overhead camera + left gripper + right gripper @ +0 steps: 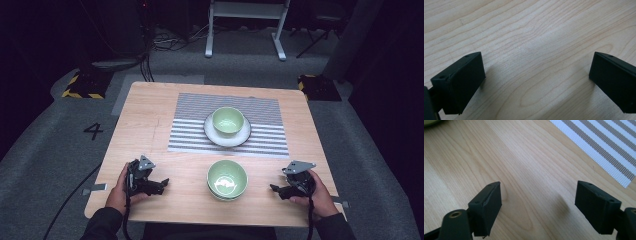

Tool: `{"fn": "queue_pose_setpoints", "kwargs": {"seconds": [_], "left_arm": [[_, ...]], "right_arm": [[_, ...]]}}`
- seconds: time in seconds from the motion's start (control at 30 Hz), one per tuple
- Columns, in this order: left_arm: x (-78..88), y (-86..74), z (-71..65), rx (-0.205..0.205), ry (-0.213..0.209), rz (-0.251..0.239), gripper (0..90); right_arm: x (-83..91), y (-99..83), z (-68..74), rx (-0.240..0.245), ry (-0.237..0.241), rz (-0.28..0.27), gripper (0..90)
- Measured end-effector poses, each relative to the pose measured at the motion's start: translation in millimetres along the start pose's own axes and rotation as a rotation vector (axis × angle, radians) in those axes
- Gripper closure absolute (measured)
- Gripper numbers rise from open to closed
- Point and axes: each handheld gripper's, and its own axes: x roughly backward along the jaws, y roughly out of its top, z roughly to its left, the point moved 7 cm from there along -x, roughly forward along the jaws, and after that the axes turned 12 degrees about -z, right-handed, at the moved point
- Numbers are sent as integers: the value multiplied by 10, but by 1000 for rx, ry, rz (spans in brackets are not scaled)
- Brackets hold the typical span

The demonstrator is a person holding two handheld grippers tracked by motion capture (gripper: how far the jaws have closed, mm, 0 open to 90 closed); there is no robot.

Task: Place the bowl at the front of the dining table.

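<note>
A green bowl (pixel 227 178) stands near the table's front edge, apparently nested in another bowl. A second green bowl (pixel 228 120) rests on a white plate (pixel 212 134) on the striped placemat (pixel 265 125). My left gripper (pixel 164 183) lies low at the front left, held by a hand, pointing toward the near bowl. Its jaws stand wide apart over bare wood (pixel 534 62), so it is open and empty. My right gripper (pixel 274 189) sits at the front right, open too, with a corner of the placemat (pixel 604 145) ahead of it.
The wooden table (pixel 145 125) stands on grey carpet. A white metal frame (pixel 245 25) and cables lie on the floor beyond the far edge. Yellow-black striped blocks (pixel 82 85) sit at both far corners. Bare wood lies left of the placemat.
</note>
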Motion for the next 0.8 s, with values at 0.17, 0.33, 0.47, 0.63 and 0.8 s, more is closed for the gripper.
{"fn": "queue_pose_setpoints", "kwargs": {"seconds": [0.17,0.33,0.47,0.63,0.8], "left_arm": [[0,-1,-3,3,-1,0,2],[0,0,0,0,0,0,2],[0,0,0,0,0,0,2],[-2,0,0,1,-1,-1,3],[-1,0,1,1,-1,0,2]], "right_arm": [[35,-63,-3,-24,9,-23,208],[67,-129,-22,-74,28,-54,200],[83,-170,-27,-100,28,-90,197],[102,-213,-26,-104,25,-143,191],[101,-223,-33,-105,27,-154,177]]}}
